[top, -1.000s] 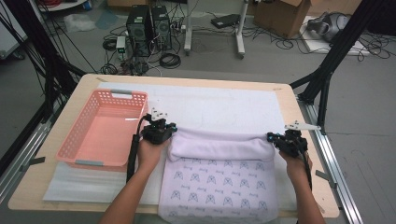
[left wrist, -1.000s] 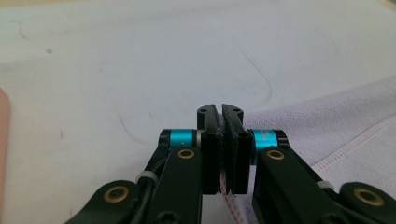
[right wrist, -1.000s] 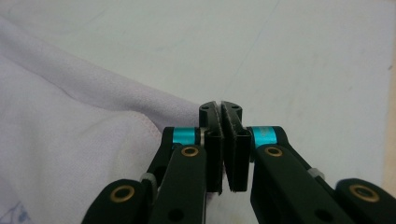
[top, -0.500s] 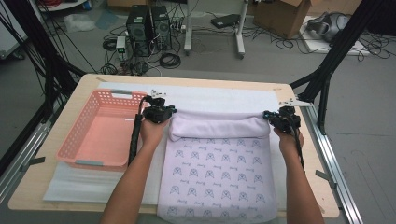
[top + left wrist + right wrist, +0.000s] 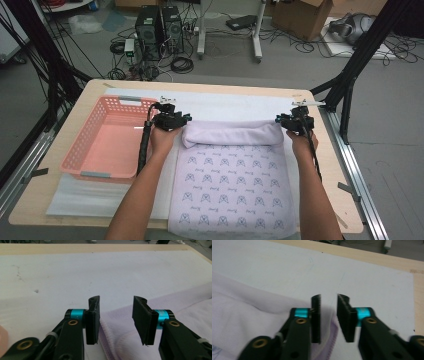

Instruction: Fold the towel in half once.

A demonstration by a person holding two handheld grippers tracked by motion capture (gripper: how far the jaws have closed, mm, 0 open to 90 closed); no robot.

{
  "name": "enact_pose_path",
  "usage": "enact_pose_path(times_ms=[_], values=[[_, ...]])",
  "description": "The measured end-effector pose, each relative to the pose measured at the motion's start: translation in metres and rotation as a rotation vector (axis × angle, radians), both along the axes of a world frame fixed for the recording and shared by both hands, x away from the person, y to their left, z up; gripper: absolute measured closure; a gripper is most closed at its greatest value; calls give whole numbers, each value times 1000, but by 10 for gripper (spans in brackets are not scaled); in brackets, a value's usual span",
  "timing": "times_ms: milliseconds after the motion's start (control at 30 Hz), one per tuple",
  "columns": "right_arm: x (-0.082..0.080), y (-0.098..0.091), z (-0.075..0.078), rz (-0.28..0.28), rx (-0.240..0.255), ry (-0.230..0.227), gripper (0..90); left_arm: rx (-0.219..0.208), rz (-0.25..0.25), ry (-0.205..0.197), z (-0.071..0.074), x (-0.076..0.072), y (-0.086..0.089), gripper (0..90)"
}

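A lilac patterned cloth lies on the white mat, its far end turned over into a thick fold. My left gripper sits at the fold's left end and my right gripper at its right end. Both pairs of jaws have just been opening. In the left gripper view the gripper stands open over the cloth's hem, pads clear of it. In the right gripper view the gripper is open a narrow gap above the cloth's corner.
A pink plastic basket stands on the left of the table, close beside my left forearm. The white mat reaches beyond the cloth toward the far edge. Cables, computer cases and stands are on the floor behind.
Both hands moved away from the person, taking the folded end of the cloth farther up the table. Both grippers, shut on the fold before, now stand open.
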State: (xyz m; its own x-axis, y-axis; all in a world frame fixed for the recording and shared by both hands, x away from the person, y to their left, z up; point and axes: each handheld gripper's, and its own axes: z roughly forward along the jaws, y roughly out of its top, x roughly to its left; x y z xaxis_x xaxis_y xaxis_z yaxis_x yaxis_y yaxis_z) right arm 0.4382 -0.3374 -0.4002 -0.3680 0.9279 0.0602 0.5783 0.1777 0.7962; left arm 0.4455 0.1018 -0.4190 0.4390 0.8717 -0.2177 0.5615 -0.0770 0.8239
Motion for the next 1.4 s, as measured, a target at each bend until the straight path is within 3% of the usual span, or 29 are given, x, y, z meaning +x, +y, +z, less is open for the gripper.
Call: enact_pose_path(times_ms=[100, 200, 267, 333, 400, 433, 533, 600, 667, 833, 933, 1033, 1233, 1267, 1400], values=[[-4, -5, 0, -11, 33, 0, 641, -7, -49, 19, 2, -4, -2, 518], [-8, -8, 4, 17, 55, 4, 624, 3, -76, 26, 4, -7, -6, 506], [-10, -7, 3, 45, 65, 32, 611, 21, -87, 41, 4, -10, -9, 505], [-12, -5, -2, 61, 40, 58, 592, 48, -103, 71, 2, -11, -13, 502], [-13, -5, -10, 69, 36, 90, 601, 63, -103, 63, -3, -17, -18, 504], [-14, -6, -14, 77, 31, 104, 626, 64, -99, 57, -6, -21, -19, 539], [-21, -8, -19, 103, 34, 113, 837, 91, -114, 72, -14, -28, -20, 687], [-26, -10, -19, 112, 48, 104, 858, 113, -120, 64, -17, -35, -20, 859], [-31, -11, -17, 118, 54, 107, 858, 118, -117, 42, -15, -41, -21, 870], [-49, -8, -8, 139, 14, 46, 856, 84, -140, -11, -8, -58, -17, 865], [-63, -9, -8, 152, -4, 14, 856, 86, -164, -69, -3, -74, -16, 860], [-83, -11, -9, 155, -5, -42, 857, 104, -192, -97, -3, -89, -16, 865], [-121, -15, -13, 171, 3, -98, 857, 84, -222, -131, -4, -115, -9, 864], [-127, -15, -14, 172, 6, -96, 857, 98, -230, -132, -4, -119, -8, 863], [-146, -16, -23, 171, 33, -106, 857, 87, -232, -132, -11, -133, -3, 859]])
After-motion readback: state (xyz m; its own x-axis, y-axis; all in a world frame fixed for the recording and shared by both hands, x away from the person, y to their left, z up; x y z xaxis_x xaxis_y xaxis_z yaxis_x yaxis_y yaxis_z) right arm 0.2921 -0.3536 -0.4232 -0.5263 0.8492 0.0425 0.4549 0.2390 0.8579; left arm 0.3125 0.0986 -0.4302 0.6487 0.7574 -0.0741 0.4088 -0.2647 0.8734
